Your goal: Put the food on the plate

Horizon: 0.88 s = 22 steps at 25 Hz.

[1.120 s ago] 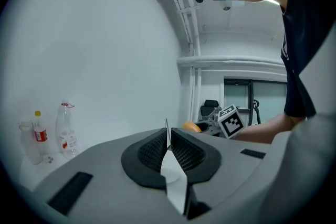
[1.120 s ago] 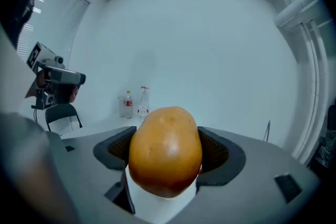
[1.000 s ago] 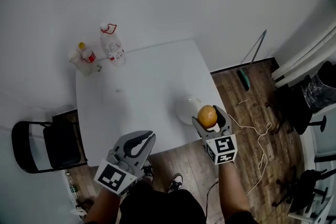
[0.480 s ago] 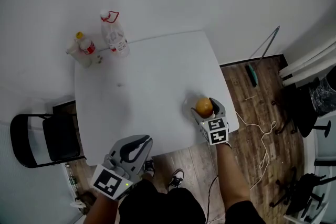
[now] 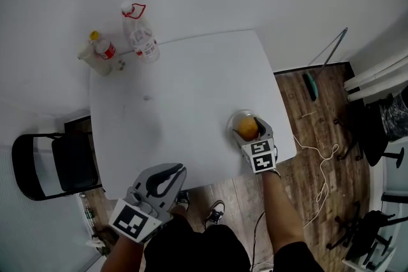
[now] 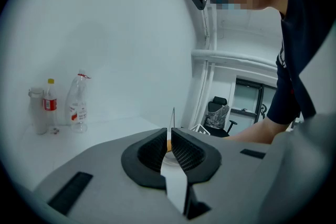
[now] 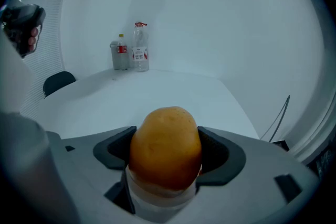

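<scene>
Orange and egg-shaped, the food sits in your right gripper in the head view, over the white plate near the right edge of the white table. From here you cannot tell whether it touches the plate, and its outline looks nearly round. The plate holds nothing else. Your left gripper hangs off the near edge of the table, well apart from the plate. Two bottles stand at the far left corner, a clear bottle and a yellow-capped bottle beside it.

In the left gripper view, your left gripper is clenched on nothing, with only a thin slit between the jaws. The clear bottle and the yellow-capped bottle stand at the far left.

In the right gripper view, your right gripper grasps the food on both flanks. Its long axis stands upright in the picture, narrower rounded end uppermost. Both bottles, clear and yellow-capped, stand far across the table.
</scene>
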Motion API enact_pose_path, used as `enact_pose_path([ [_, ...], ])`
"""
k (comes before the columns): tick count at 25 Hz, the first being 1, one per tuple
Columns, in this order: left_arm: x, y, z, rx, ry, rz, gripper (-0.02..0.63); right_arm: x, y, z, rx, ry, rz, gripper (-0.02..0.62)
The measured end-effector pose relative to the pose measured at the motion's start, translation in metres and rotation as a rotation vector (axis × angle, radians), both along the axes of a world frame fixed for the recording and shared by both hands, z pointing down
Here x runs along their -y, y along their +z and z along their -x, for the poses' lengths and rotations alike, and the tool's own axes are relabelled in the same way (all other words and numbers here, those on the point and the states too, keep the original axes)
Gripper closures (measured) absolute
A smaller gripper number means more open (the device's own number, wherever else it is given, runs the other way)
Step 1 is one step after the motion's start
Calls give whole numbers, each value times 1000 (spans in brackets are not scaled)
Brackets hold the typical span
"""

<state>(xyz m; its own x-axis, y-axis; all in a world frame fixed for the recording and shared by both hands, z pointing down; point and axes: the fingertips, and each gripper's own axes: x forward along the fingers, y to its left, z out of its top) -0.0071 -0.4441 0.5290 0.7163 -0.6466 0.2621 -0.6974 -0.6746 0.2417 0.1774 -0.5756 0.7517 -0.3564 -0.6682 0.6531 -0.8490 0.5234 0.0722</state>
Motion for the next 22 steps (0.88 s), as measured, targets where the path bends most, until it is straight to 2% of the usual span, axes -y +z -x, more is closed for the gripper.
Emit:
enact_pose_path([
  [12, 2, -3, 14, -3, -37, 2, 563, -2, -1, 2, -37, -24, -15, 219],
  [16, 1, -8, 16, 0, -41, -10, 563, -4, -29, 1, 8, -9, -82, 219],
  [22, -4, -26, 8, 0, -34, -48, 564, -23, -105, -7, 121, 14, -228, 221],
])
